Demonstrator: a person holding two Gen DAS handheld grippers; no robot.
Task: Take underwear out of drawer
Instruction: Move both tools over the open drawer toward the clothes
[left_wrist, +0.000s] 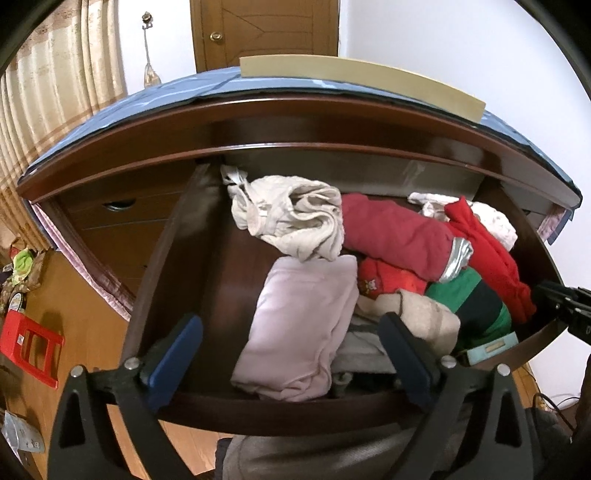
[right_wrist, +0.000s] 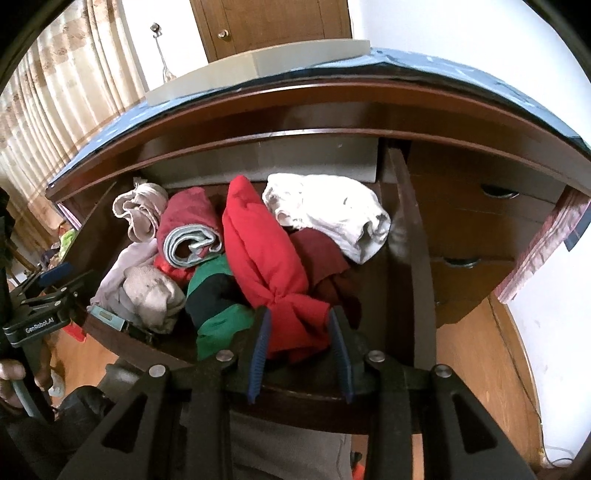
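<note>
Right wrist: right tool (right_wrist: 300, 334) pinching near end of red garment (right_wrist: 266, 258); long axis runs away into drawer (right_wrist: 413, 258); left tool (left_wrist: 291, 347) spread.

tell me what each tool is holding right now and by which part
The right tool grips the bright red garment at its near, bunched end. The left tool is open, holding nothing.

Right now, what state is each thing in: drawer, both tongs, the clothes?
Drawer: pulled open, full of clothes.
Left tongs: open wide, over the pale pink garment, gripping nothing.
Right tongs: closed on the bright red garment, which lies in the drawer.
White garment: crumpled, at the back.
Dark red roll: rolled up.
Door: shut.
</note>
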